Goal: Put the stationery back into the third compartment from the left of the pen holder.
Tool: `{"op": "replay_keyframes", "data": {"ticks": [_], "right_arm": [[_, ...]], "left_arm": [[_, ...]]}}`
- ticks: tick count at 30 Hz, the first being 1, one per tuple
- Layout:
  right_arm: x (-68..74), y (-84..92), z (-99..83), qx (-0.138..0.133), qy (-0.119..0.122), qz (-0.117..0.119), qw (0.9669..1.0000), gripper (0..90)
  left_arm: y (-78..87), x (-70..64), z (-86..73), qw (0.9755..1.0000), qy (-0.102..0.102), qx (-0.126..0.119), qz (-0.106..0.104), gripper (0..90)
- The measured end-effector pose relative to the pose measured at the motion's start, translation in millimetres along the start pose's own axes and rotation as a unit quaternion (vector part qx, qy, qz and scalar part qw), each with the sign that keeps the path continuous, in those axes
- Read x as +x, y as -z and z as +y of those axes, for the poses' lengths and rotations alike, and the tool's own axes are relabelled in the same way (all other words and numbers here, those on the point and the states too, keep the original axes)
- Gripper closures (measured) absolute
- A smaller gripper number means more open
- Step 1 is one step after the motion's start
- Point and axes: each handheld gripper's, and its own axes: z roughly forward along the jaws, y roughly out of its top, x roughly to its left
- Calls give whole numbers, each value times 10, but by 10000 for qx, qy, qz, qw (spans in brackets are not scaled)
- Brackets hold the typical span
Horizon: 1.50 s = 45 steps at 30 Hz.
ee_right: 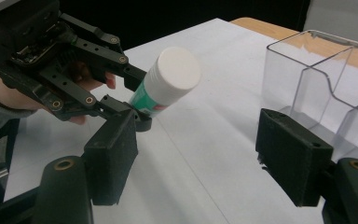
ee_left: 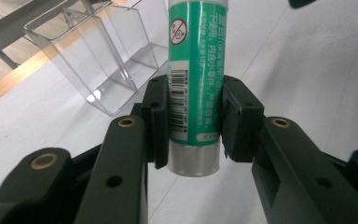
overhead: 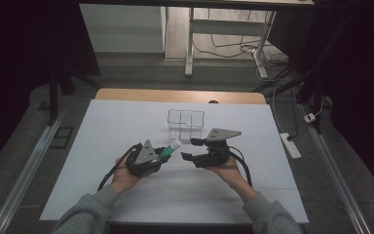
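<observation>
On the white tabletop (overhead: 126, 195), open room on all sides, left tongs (ee_left: 193, 123) clamped on a green tube (ee_left: 196, 70), right tongs (ee_right: 196, 163) spread wide, empty, clear bin (overhead: 186, 123) behind.

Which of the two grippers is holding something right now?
The left gripper: its jaws are clamped on the green tube with a white cap. The right gripper has its jaws wide apart with nothing between them, facing the cap.

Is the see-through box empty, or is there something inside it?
Empty. Through the clear box walls you see just the white table; the green tube is outside, held in the left gripper.
</observation>
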Motion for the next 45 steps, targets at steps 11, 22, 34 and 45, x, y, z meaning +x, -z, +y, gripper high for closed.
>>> {"op": "replay_keyframes", "data": {"ticks": [11,22,34,45], "right_arm": [[51,-59,-21,-99,-60,114,9999,285],[49,-34,-26,-299,-135,103,9994,544],[-4,-12,-35,-511,-447,435,9967,616],[15,-37,-57,-382,-218,317,9985,568]], "left_arm": [[-72,-100,56,9999,-105,-36,-86,657],[-223,-192,123,9995,-240,28,-183,656],[-272,-218,136,9995,-290,51,-123,656],[-262,-200,125,9996,-259,25,-72,656]]}}
